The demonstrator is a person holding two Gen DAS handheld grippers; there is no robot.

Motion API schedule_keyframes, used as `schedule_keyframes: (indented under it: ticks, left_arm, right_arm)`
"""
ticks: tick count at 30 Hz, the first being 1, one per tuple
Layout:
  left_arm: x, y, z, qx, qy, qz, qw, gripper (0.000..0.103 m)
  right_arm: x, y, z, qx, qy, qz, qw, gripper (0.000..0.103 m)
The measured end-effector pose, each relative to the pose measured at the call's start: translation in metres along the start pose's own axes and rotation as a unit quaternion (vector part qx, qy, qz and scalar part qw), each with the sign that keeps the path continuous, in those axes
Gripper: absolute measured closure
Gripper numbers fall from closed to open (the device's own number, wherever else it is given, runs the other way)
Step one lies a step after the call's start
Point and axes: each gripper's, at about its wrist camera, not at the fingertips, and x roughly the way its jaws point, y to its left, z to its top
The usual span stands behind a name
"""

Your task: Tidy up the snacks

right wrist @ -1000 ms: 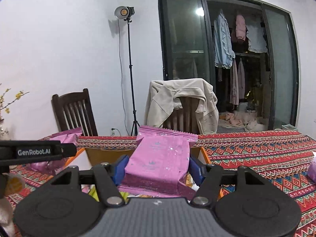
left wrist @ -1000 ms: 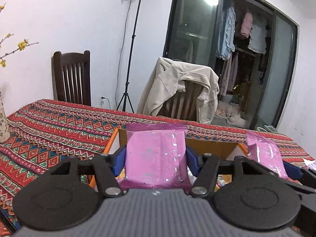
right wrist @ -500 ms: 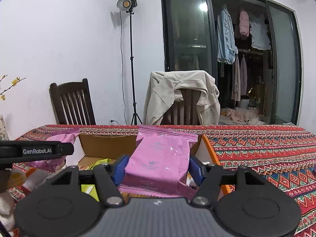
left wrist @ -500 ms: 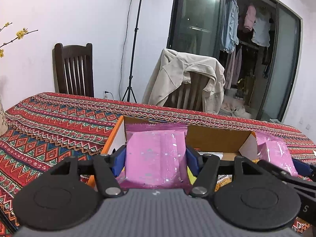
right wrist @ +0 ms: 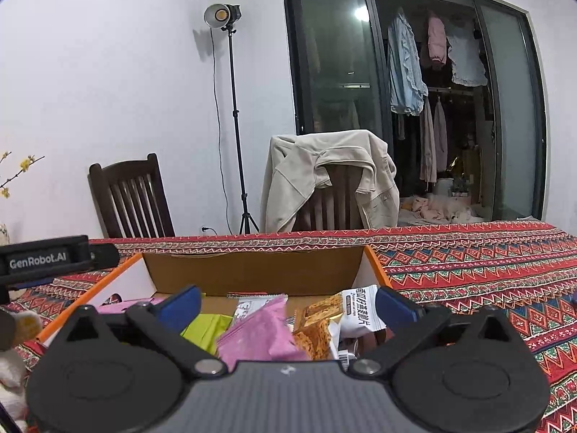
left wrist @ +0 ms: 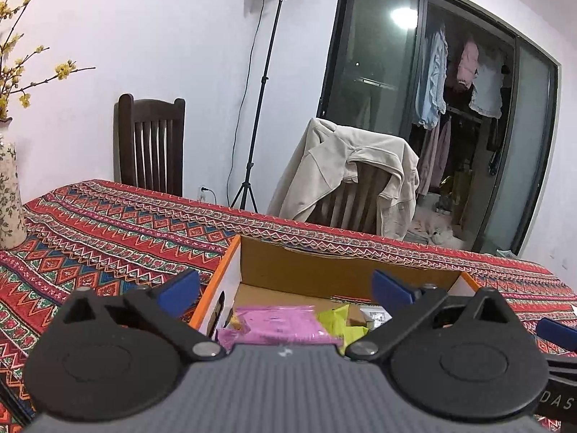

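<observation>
While both tools' jaws are opening with nothing clamped, each left tool [left wrist: 285,288] and right tool [right wrist: 286,305] hangs over the cardboard box [right wrist: 252,270], where glossy pink snack packets [left wrist: 281,324] lie flat among other wrappers.

Patterned tablecloth table [left wrist: 119,231] — carries cardboard box [left wrist: 324,270], vase [left wrist: 9,195].

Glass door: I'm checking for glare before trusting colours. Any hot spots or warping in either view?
Left wrist view: a ceiling light reflects as a bright spot in the glass door, and the door frame bows. Right wrist view: same glare on the door; the lamp glows, corners vignette dark.
</observation>
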Motion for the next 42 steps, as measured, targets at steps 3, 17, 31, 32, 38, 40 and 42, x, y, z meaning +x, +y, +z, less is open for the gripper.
schedule_keyframes:
  ticks: [3,17,31,32,38,40,42]
  left_arm:
    - [-0.005,-0.004,0.002,0.005,-0.003,-0.005,1.0,0.0]
    - [-0.057,0.011,0.009,0.018,0.018,-0.018,0.9995,0.0]
    - [-0.149,0.037,-0.043,0.029,0.014,-0.032,0.999,0.0]
    - [-0.156,0.038,-0.046,0.032,0.013,-0.035,0.9988,0.0]
    - [-0.198,0.041,-0.076,0.034,0.004,-0.054,0.9979,0.0]
    - [-0.208,0.04,-0.087,0.042,0.008,-0.061,0.9972,0.0]
    - [-0.216,0.039,-0.096,0.052,0.009,-0.062,0.9967,0.0]
  right_arm:
    - [-0.006,0.0,0.001,0.0,-0.005,0.001,1.0,0.0]
    - [-0.049,0.009,0.016,0.001,-0.002,0.026,1.0,0.0]
    - [-0.152,0.017,-0.034,-0.018,0.017,0.047,0.999,0.0]
    - [-0.16,0.018,-0.041,-0.018,0.02,0.049,0.998,0.0]
    - [-0.204,0.016,-0.07,-0.014,0.032,0.053,0.998,0.0]
    - [-0.215,0.018,-0.076,-0.014,0.034,0.057,0.998,0.0]
    - [-0.225,0.019,-0.083,-0.017,0.033,0.059,0.998,0.0]
